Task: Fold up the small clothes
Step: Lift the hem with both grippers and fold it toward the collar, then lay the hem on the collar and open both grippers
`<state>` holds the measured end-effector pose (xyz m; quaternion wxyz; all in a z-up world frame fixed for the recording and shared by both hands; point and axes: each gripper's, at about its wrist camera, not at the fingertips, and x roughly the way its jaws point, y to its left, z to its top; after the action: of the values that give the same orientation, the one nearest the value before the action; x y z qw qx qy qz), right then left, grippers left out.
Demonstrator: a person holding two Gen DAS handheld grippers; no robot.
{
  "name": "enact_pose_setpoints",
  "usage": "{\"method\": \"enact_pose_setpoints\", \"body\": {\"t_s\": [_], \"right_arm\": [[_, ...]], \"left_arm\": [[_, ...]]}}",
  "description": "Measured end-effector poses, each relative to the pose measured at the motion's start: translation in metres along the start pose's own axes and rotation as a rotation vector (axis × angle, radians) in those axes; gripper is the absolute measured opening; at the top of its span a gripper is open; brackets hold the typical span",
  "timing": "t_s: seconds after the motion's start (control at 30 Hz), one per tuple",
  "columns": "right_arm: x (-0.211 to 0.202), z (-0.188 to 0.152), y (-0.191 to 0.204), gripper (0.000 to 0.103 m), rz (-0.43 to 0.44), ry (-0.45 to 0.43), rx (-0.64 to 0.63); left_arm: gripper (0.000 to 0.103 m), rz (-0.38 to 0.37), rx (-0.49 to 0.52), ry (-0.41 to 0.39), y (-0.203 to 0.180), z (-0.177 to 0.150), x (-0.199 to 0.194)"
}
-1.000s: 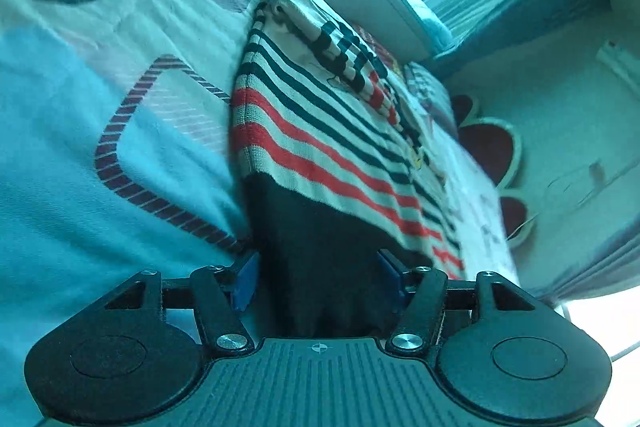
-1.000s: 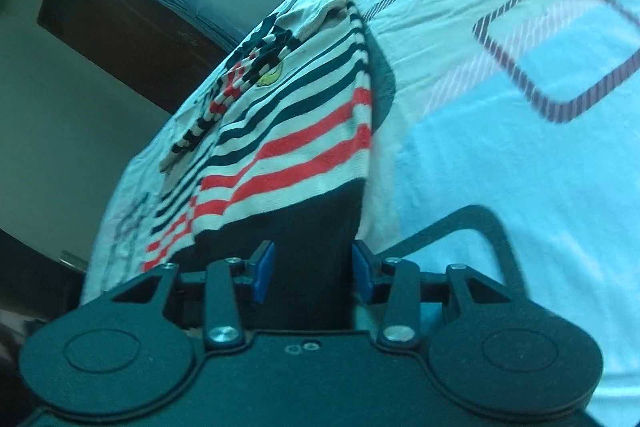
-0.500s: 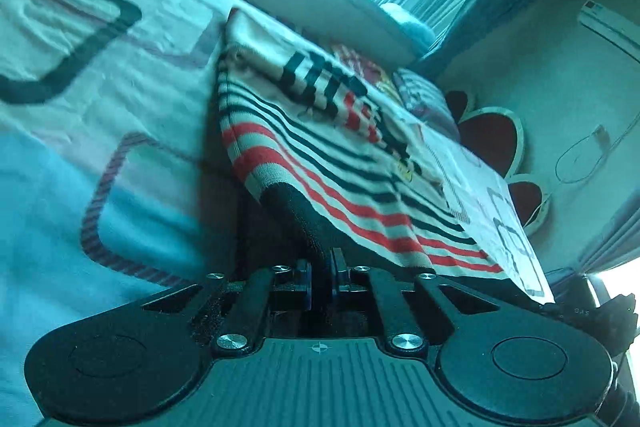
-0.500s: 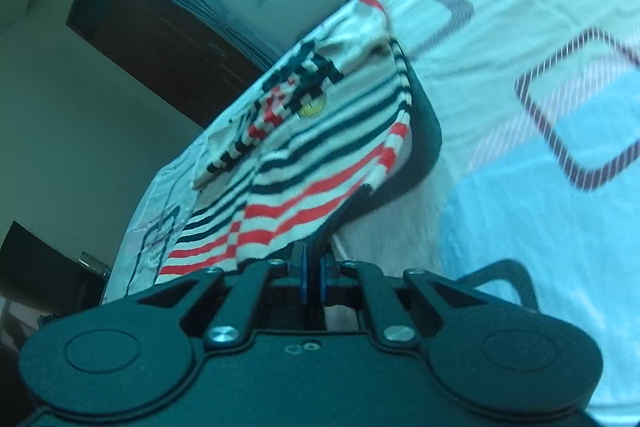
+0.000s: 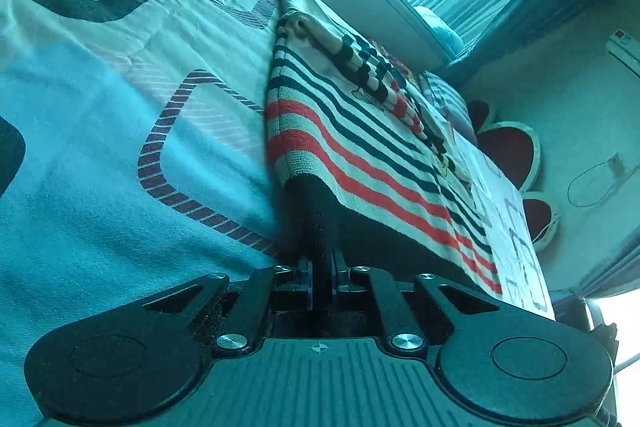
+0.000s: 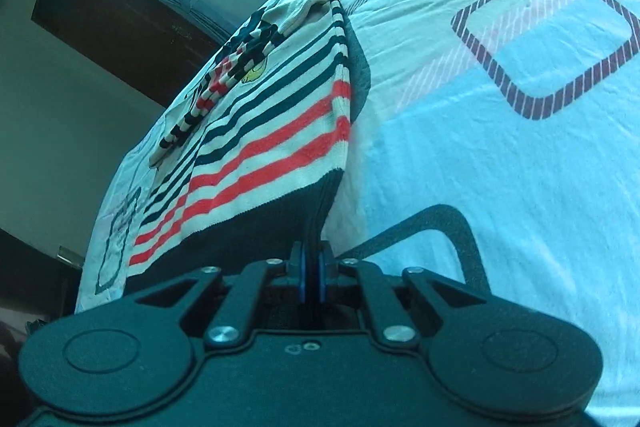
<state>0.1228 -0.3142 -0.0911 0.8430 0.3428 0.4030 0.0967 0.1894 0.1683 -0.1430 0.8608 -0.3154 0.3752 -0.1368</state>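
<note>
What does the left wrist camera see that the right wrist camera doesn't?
Only the left view shows the red heart-shaped cushions and a wall air conditioner. Only the right view shows a dark wooden wardrobe. Both show the striped sweater lying on the patterned bedsheet, its dark hem pinched by shut tongs: left tongs, right tongs.

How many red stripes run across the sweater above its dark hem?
2. On the striped sweater, both red stripes sit just above the dark hem, nearest the claws; one right by the hem, one further up. Sleeve red excluded.
</note>
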Motion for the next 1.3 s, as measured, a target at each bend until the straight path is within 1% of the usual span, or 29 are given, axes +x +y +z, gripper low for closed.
{"method": "enact_pose_setpoints", "body": {"t_s": [0.07,0.1,0.23,0.33,0.4,0.5,0.6,0.67,0.77,0.87,1.0,1.07,1.1,1.17,1.2,1.23,1.27,1.3], "right_arm": [[-0.009,0.003,0.009,0.007,0.008,-0.041,-0.039],[-0.013,0.005,0.014,0.007,0.011,-0.056,-0.054],[-0.029,0.026,0.042,0.007,0.037,-0.134,-0.127],[-0.037,0.055,0.064,0.007,0.066,-0.204,-0.152],[-0.037,0.078,0.076,0.007,0.074,-0.247,-0.156],[-0.025,0.122,0.093,0.007,0.076,-0.292,-0.164],[-0.005,0.169,0.107,0.007,0.075,-0.319,-0.181],[0.015,0.2,0.115,0.007,0.062,-0.325,-0.191],[0.057,0.247,0.115,0.007,0.054,-0.309,-0.153],[0.104,0.283,0.105,0.007,0.04,-0.277,-0.123],[0.172,0.32,0.081,0.007,0.014,-0.21,-0.069],[0.207,0.331,0.066,0.007,-0.018,-0.179,-0.051],[0.223,0.335,0.058,0.007,-0.012,-0.167,-0.05],[0.25,0.34,0.045,0.013,-0.004,-0.134,-0.03],[0.256,0.341,0.042,0.019,-0.003,-0.147,-0.038],[0.258,0.338,0.041,0.022,0.008,-0.176,-0.052],[0.258,0.338,0.04,0.025,0.02,-0.198,-0.054],[0.255,0.337,0.04,0.037,0.029,-0.22,-0.058]], "left_arm": [[0.008,-0.012,0.004,-0.023,-0.006,0.0,-0.006],[0.008,-0.03,0.006,-0.044,-0.012,0.003,-0.01],[0.008,-0.068,0.024,-0.087,-0.037,0.031,-0.022],[0.008,-0.102,0.045,-0.13,-0.055,0.065,-0.026],[0.008,-0.136,0.033,-0.161,-0.062,0.096,-0.024],[0.008,-0.143,0.058,-0.194,-0.078,0.144,-0.01],[0.008,-0.147,0.096,-0.197,-0.096,0.193,0.017],[0.008,-0.14,0.114,-0.193,-0.104,0.224,0.042],[0.008,-0.106,0.126,-0.17,-0.109,0.266,0.089],[0.008,-0.068,0.107,-0.14,-0.101,0.301,0.139],[0.008,-0.009,0.092,-0.078,-0.08,0.329,0.208],[0.008,0.007,0.067,-0.049,-0.066,0.336,0.237],[0.008,0.011,0.053,-0.032,-0.057,0.336,0.255],[0.008,0.012,0.02,-0.005,-0.043,0.337,0.277],[0.008,0.016,-0.002,0.011,-0.038,0.336,0.285],[0.013,-0.004,-0.021,0.011,-0.033,0.334,0.289],[0.028,-0.023,-0.027,0.003,-0.032,0.332,0.289],[0.037,-0.058,-0.026,-0.013,-0.031,0.33,0.288]]}}
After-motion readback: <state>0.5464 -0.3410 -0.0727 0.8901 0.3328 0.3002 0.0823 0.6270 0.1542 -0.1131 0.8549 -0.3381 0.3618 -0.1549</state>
